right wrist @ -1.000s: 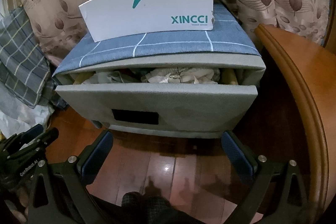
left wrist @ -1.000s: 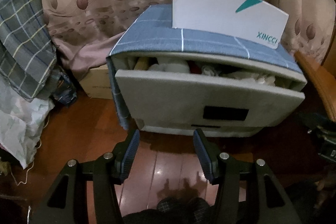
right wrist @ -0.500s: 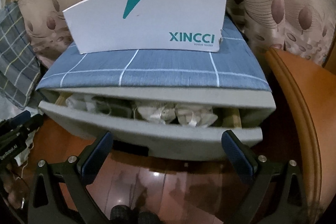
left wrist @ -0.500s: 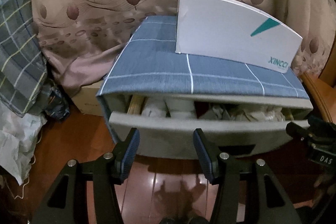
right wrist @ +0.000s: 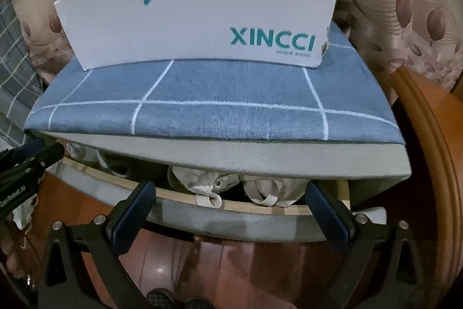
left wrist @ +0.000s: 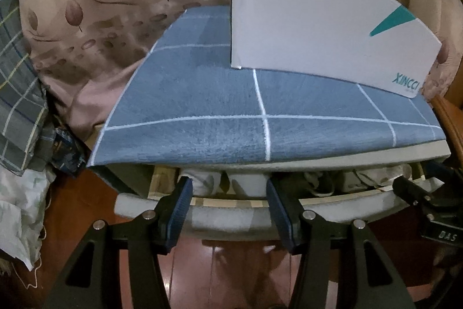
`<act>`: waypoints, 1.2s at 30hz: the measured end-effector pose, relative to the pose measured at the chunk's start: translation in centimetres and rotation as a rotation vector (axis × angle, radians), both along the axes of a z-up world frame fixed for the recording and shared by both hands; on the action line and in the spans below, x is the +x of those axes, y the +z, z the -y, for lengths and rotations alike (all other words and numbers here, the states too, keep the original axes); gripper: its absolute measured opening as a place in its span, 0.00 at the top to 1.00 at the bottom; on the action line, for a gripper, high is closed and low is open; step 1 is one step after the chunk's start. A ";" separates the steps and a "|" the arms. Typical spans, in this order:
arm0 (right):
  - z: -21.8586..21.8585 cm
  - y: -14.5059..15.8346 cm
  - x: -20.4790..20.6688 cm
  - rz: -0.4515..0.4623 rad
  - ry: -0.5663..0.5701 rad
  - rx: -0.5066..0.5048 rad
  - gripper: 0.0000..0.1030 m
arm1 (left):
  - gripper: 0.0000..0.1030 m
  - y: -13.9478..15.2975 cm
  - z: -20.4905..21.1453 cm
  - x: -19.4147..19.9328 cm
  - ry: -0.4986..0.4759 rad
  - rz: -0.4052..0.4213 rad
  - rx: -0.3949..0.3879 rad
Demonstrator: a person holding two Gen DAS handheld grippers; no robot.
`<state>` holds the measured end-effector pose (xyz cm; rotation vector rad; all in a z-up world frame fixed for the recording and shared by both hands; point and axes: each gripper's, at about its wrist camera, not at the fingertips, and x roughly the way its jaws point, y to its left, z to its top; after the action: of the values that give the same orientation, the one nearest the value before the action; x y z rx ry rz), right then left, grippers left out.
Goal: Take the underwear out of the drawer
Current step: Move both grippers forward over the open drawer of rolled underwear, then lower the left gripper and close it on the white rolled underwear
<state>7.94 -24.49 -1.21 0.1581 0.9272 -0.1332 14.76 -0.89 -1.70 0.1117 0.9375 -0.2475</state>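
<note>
A grey drawer (left wrist: pixel 231 217) (right wrist: pixel 231 219) is pulled partly open under a blue checked cloth top (left wrist: pixel 231 118) (right wrist: pixel 214 112). Several pale rolled underwear pieces (right wrist: pixel 208 181) (left wrist: pixel 202 180) lie inside it. My left gripper (left wrist: pixel 228 196) is open and empty, its fingertips at the drawer's front rim on the left side. My right gripper (right wrist: pixel 231 196) is wide open and empty, its fingertips at the rim just in front of the white rolls. The back of the drawer is hidden under the top.
A white XINCCI shoebox (left wrist: pixel 318 28) (right wrist: pixel 196 7) stands on the cloth top. A leaf-patterned curtain (left wrist: pixel 101 19) hangs behind. Plaid fabric (left wrist: pixel 17 94) and a white bag (left wrist: pixel 20 207) lie at the left. A curved wooden edge (right wrist: pixel 434 164) is at the right. The floor (right wrist: pixel 231 265) is red wood.
Both grippers have moved forward and up to the drawer's opening; the drawer front has dropped low in both views. Neither gripper has closed.
</note>
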 end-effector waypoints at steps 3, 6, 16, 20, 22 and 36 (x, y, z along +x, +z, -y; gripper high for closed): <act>0.2 -0.1 0.4 0.007 0.001 0.014 0.01 | 0.47 -0.5 0.2 0.6 -0.002 -0.002 0.011; 0.4 -0.5 1.1 -0.009 -0.002 0.027 0.01 | 0.47 -0.9 0.4 1.1 -0.011 -0.011 0.022; 0.6 -1.2 2.2 -0.061 -0.012 0.079 0.01 | 0.46 -1.6 0.8 2.3 -0.035 -0.061 0.028; 0.7 -1.4 2.0 -0.111 -0.011 0.098 0.01 | 0.46 -1.7 0.4 1.9 -0.051 -0.115 0.029; 0.5 -1.4 1.5 -0.146 -0.010 0.109 0.01 | 0.46 -1.8 0.0 1.1 -0.058 -0.129 0.027; -1.5 -3.0 -3.6 -0.332 -0.005 0.168 0.01 | 0.45 -2.4 -3.5 -4.6 -0.092 -0.242 0.023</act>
<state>4.33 -22.96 -4.17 0.3001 1.2699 -0.0866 10.18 2.61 -4.12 0.1483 1.1777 -0.3407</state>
